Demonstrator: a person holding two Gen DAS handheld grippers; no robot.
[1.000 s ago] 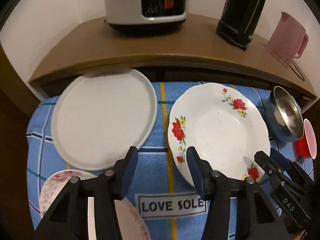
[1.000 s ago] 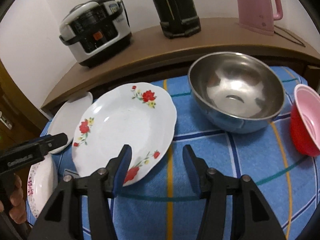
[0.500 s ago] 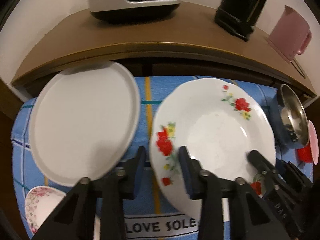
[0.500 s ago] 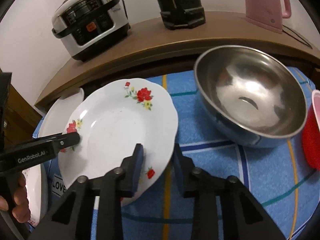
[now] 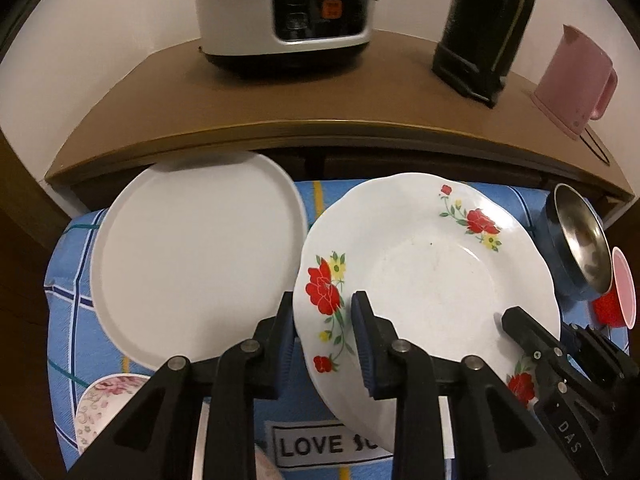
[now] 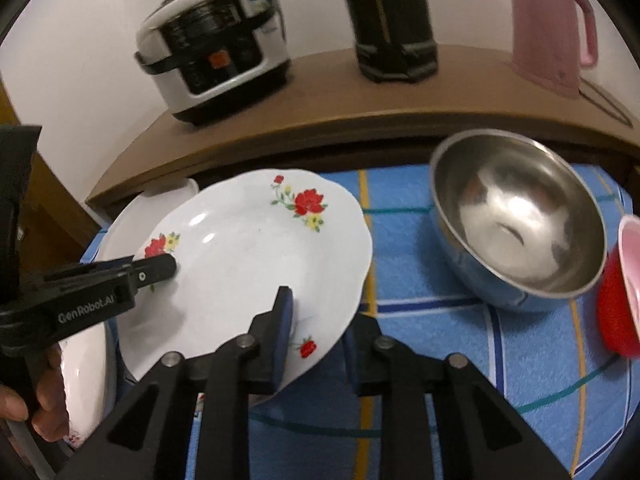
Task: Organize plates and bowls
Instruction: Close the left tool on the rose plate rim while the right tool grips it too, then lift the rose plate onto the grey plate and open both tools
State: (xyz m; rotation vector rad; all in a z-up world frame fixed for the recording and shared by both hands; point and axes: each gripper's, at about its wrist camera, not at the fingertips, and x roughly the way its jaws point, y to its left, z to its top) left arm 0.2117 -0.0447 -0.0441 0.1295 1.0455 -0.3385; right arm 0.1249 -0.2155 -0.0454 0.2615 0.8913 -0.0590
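both tongs clamped on the flowered plate

left gripper (image 5: 324, 344) pinches the near-left rim of the flowered plate (image 5: 432, 280), one finger above and one beneath; right gripper (image 6: 316, 332) bites the near-right rim the same way, so the plate is held at two sides and tilts, its left edge lifted over the plain white plate (image 5: 196, 256)

left wrist view alone shows that white plate whole, on the blue checked cloth (image 5: 72, 320) just under the brown shelf (image 5: 280, 104), plus a label reading "love so" and a pink-patterned dish (image 5: 104, 396) at the near left corner

right wrist view alone opens up the steel bowl (image 6: 520, 220), upright and apart from the flowered plate, with a red-and-pink bowl (image 6: 620, 304) tipped on its side just to its right, and a hand (image 6: 28, 396) gripping the left tool's handle

rice cooker (image 6: 212, 52) and pink kettle (image 6: 548, 28) stand on the shelf in both
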